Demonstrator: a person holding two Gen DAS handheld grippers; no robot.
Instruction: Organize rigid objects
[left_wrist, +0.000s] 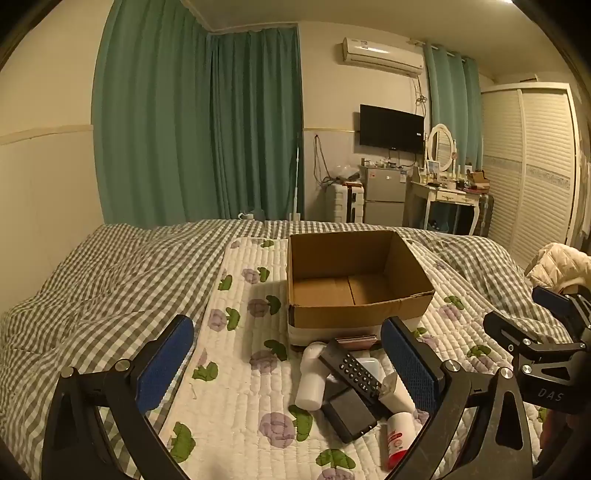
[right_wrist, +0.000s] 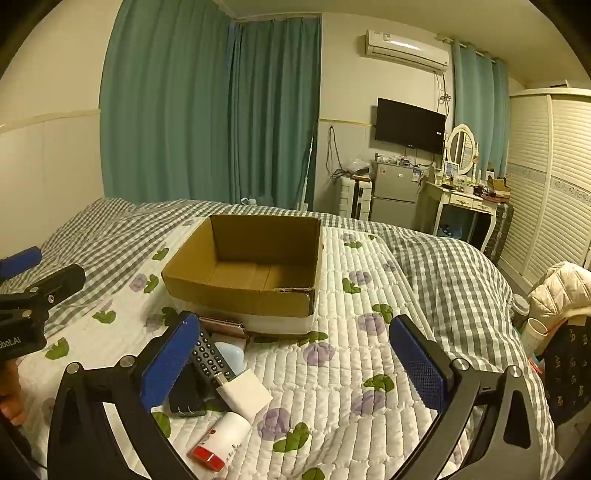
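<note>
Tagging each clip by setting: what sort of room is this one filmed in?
A bedroom, most likely: a bed with a checked cover, a wardrobe along the wall, and a dressing table with an oval mirror.

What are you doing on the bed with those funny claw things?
I'm tidying up. I'm holding a left gripper and a right gripper, both open and holding nothing. A cardboard box sits empty on the flowered quilt. In front of it is a small pile: a remote, a white bottle and a red-capped tube, none packed yet.
</note>
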